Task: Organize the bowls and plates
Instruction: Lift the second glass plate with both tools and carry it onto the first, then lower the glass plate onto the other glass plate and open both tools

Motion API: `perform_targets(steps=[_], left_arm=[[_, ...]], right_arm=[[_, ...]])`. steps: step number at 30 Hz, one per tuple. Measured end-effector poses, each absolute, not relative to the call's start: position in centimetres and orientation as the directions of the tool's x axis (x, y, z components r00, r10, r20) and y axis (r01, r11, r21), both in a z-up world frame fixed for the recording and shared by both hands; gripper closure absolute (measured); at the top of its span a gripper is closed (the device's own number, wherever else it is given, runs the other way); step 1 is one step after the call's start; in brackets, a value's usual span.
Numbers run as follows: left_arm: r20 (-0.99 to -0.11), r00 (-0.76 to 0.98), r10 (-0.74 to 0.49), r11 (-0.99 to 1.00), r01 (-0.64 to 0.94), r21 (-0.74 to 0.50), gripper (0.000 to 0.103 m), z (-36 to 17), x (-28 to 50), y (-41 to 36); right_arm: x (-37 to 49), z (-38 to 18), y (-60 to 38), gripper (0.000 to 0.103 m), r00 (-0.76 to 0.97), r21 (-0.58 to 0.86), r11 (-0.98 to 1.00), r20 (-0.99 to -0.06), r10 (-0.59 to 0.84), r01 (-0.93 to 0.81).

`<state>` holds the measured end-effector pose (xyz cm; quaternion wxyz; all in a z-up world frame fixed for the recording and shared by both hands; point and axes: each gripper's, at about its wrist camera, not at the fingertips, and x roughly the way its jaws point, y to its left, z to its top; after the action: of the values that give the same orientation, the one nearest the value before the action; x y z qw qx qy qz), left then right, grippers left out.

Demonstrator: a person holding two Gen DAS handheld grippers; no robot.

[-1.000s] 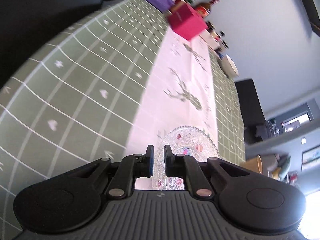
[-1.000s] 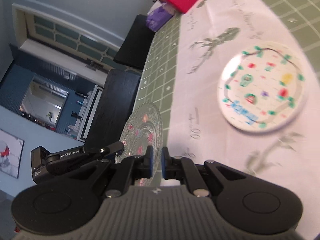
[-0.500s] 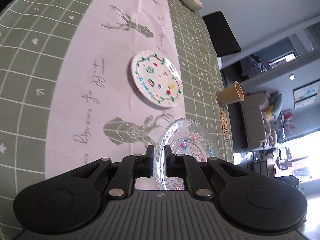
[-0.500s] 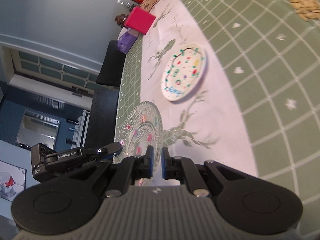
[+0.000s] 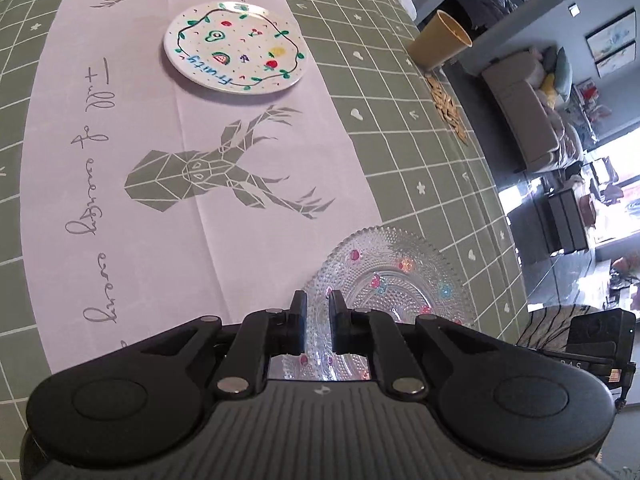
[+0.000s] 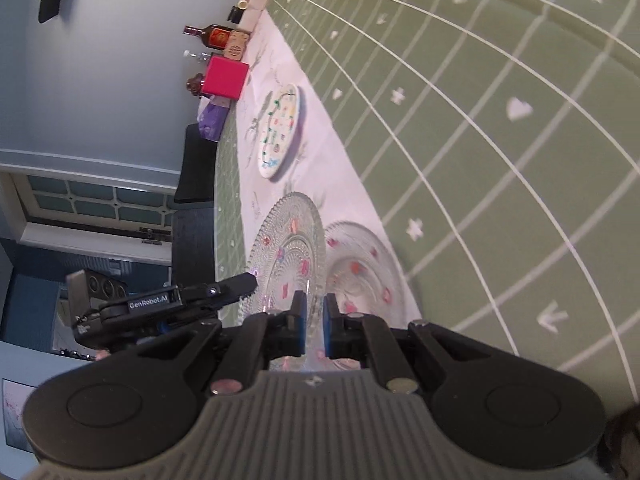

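A long table is covered with a green cloth (image 5: 404, 128) marked in white squares, with tiny hearts and stars. Down its middle runs a pale runner (image 5: 256, 160) printed with grey deer made of sharp little shapes and some curly writing.

We see a clear glass plate (image 5: 400, 280) held up over the table. It is round, bumpy all over like tiny beads, with a zigzag edge and small pink, orange and blue flowers. In the right wrist view the glass plate (image 6: 288, 256) stands on its edge, tilted, and its pale shadow falls on the runner just beside it.

The left gripper (image 5: 318, 300) is clenched on the plate's rim, which sits between its black fingers. The right gripper (image 6: 314, 302) pinches the rim too, with blue pads on the inside of its fingers (so both claws hold the same plate).

Farther along the runner lies a white plate (image 5: 236, 46), flat and smooth, painted with a green leafy ring, little fruits and the blue word "Fruity". It is well apart from the glass one.

A yellow cup (image 5: 440, 40) stands near the table's edge, with scattered seeds (image 5: 446, 104) beside it. At the far end sit a pink box (image 6: 224, 78) and a brown bottle (image 6: 212, 35).
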<state>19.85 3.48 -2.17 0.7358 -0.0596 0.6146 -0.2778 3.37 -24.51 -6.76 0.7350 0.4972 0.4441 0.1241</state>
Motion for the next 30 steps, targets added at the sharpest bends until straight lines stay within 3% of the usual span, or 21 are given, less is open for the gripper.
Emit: perform_targets(steps=[22,24,25,27,28,29,30], left_arm=[[-0.930,0.134,-0.342,0.885,0.378,-0.271,0.089,-3.9,18.8,1.3],[-0.934,0.150,-0.324,0.888,0.388,-0.246,0.084,-3.9,18.7,1.2],[-0.935,0.156,-0.318,0.890,0.391,-0.237,0.083,-3.9,18.6,1.3],[-0.935,0.162,-0.316,0.890,0.393,-0.232,0.081,-3.8,18.6,1.3],[-0.935,0.163,-0.315,0.890,0.393,-0.232,0.080,-3.8,18.6,1.3],[-0.935,0.162,-0.316,0.890,0.391,-0.233,0.079,-3.8,18.7,1.4],[-0.935,0.162,-0.317,0.890,0.391,-0.234,0.078,-3.8,18.7,1.4]], right_arm=[[2.2,-8.2,-23.3,0.099,0.577,0.779,0.565,-0.601,0.552,0.271],[2.3,-7.7,-22.9,0.095,0.572,0.758,0.602,-0.618,0.539,0.252],[2.4,-7.2,-22.4,0.092,0.565,0.740,0.628,-0.633,0.529,0.241],[2.5,-6.3,-21.8,0.062,0.563,0.752,0.628,-0.613,0.554,0.201],[2.6,-5.8,-21.4,0.040,0.561,0.757,0.627,-0.605,0.565,0.185],[2.7,-5.3,-20.9,0.029,0.553,0.742,0.646,-0.618,0.559,0.177],[2.8,-4.7,-20.4,0.028,0.545,0.710,0.681,-0.647,0.533,0.177]])
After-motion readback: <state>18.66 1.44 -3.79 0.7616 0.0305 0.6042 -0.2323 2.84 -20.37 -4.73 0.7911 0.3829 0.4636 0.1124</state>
